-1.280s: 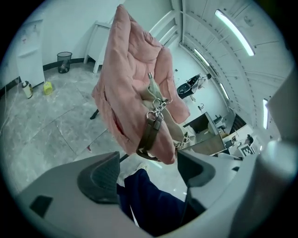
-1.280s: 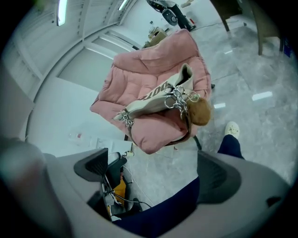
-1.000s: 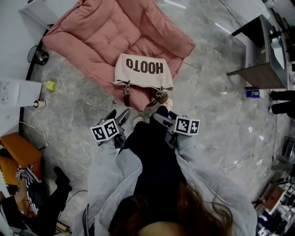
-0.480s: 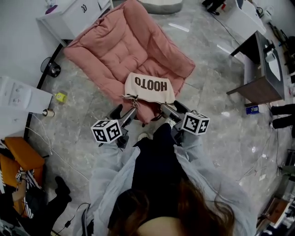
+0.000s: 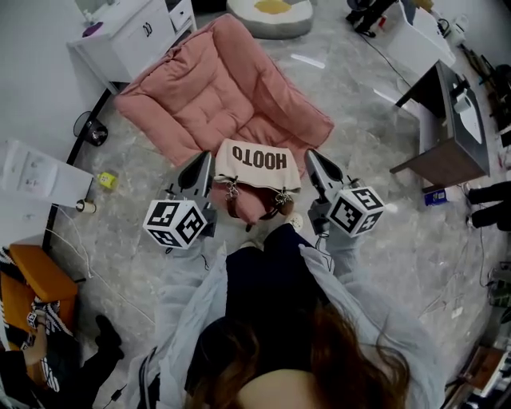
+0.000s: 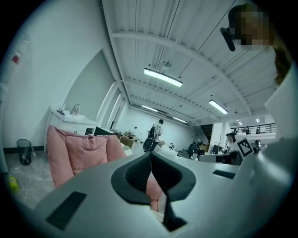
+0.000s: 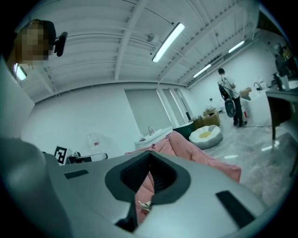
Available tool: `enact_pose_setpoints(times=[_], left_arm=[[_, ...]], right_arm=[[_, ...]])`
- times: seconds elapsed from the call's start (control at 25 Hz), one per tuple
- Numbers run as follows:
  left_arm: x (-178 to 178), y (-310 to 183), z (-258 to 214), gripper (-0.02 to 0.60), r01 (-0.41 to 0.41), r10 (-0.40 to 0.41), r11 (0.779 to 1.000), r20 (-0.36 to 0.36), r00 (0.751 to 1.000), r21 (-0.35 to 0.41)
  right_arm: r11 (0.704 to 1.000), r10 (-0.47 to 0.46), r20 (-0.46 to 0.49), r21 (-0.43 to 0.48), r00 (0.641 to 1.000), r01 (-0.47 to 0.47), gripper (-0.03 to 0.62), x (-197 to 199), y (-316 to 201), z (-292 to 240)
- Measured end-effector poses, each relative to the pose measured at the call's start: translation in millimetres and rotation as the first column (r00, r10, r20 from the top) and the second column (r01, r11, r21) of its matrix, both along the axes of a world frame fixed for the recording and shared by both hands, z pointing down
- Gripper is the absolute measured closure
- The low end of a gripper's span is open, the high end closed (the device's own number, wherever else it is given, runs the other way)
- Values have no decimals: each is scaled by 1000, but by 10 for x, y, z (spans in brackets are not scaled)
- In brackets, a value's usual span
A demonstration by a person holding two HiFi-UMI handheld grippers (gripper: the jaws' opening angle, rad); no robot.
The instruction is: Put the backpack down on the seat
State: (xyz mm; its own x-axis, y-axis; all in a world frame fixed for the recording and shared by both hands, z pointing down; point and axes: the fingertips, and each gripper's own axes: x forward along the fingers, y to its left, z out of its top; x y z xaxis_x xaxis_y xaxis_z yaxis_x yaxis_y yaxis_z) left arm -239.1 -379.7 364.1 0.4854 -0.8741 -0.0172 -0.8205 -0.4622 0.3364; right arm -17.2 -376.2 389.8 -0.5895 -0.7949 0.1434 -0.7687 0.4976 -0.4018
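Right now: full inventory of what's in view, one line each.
seat: 1, pink, padded, on the floor ahead of the person
backpack: 1, cream with dark lettering and brown straps, on the front edge of the seat, between the two grippers
cabinet: 1, white, upper left beside the seat
round cushion: 1, grey with a yellow middle, beyond the seat
desk: 1, dark, far right
small object: 1, yellow, on the floor at left; too small to identify
floor: grey, marbled
left gripper: 1, black, left of the backpack, clear of it; jaws just closed, nothing between them
right gripper: 1, black, right of the backpack, clear of it; jaws just closed, nothing between them
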Motion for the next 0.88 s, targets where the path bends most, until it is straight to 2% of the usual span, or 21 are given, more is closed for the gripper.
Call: enact_pose_setpoints(times=[0.16, 0.24, 0.44, 0.72, 0.88], left_arm=[[54, 20, -13, 563, -9, 5, 999, 109, 994, 31], [68, 53, 45, 563, -6, 3, 1000, 125, 992, 23], [121, 144, 236, 563, -6, 8, 1000, 138, 990, -19], [66, 151, 394, 563, 7, 0, 998, 103, 995, -67], [101, 166, 445, 563, -5, 15, 997, 119, 993, -78]], right_arm=[[999, 29, -142, 23, 989, -26, 588, 79, -13, 32], [999, 36, -194, 10, 980, -34, 588, 88, -4, 134], [998, 31, -163, -46, 986, -39, 586, 83, 69, 331], [996, 18, -212, -83, 977, -36, 586, 24, 104, 449], [995, 9, -216, -91, 976, -30, 586, 0, 127, 474]])
